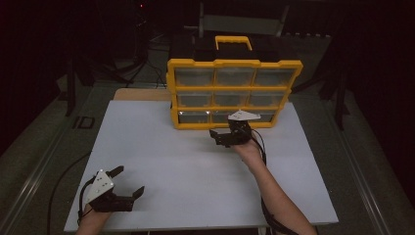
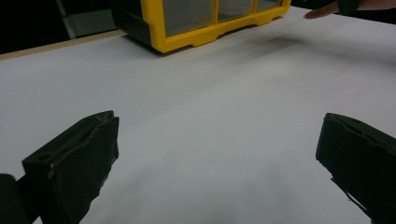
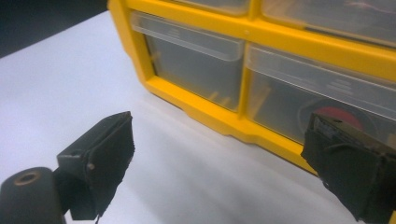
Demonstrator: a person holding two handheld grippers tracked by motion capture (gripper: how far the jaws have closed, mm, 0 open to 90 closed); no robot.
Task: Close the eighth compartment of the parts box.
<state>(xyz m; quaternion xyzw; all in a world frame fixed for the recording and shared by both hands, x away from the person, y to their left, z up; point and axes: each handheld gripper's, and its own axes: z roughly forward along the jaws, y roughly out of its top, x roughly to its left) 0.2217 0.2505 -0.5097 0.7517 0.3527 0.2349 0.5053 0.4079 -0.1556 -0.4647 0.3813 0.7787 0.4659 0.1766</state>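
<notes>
A yellow drawer cabinet with three rows of clear drawers stands upright at the back of the white tabletop. My right gripper is open, close in front of the bottom row. In the right gripper view its jaws frame the bottom left drawer and the drawer beside it, where something red shows through the plastic. My left gripper rests open near the front left corner, holding nothing. In the left gripper view the cabinet's base lies far ahead, past bare white surface.
A black case with a yellow handle sits behind the cabinet. A strip of wooden table shows beyond the white board's back left edge. The surroundings are dark floor, with a cable trailing off the left side.
</notes>
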